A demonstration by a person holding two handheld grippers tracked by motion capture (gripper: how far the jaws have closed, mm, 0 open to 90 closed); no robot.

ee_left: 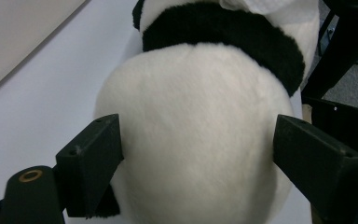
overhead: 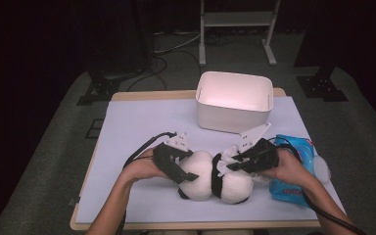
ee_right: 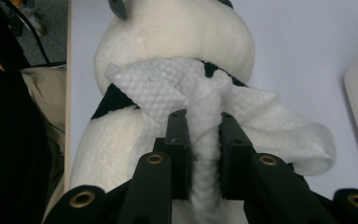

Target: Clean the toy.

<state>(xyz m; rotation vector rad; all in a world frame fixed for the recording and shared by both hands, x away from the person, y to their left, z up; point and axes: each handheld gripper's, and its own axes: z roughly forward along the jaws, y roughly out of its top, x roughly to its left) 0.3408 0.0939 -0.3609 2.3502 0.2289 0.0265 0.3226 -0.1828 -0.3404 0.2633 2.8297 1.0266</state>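
Left tongs (ee_left: 198,154) stand wide, one jaw on each side of the panda's (overhead: 213,176) white round end; whether the pads touch the plush cannot be told. Right tongs (ee_right: 204,140) are clamped on a bunched white wipe (ee_right: 205,98), which drapes over the panda's black band and white back. In the high view the left tongs (overhead: 188,175) sit at the toy's left end and the right tongs (overhead: 227,165) over its middle, each held in a hand; a black cable trails from each.

Panda lies on its side near the front middle of the surface (overhead: 142,122), long axis running left to right. Just right of it, under the right forearm, lies a blue wipe pack (overhead: 293,171), with something pale just beyond its right edge, too blurred to name.

Surface: pale lavender-white sheet over a wooden top, whose tan edge shows along the front, left and back. White bin (overhead: 234,100) stands at the back, right of centre, well apart from the toy, its inside lit.

Room: dark. Grey floor around the surface. Black stand bases sit left-back and right-back, with loose cables on the floor behind. Pale frame (overhead: 237,29) with two feet stands beyond the bin.
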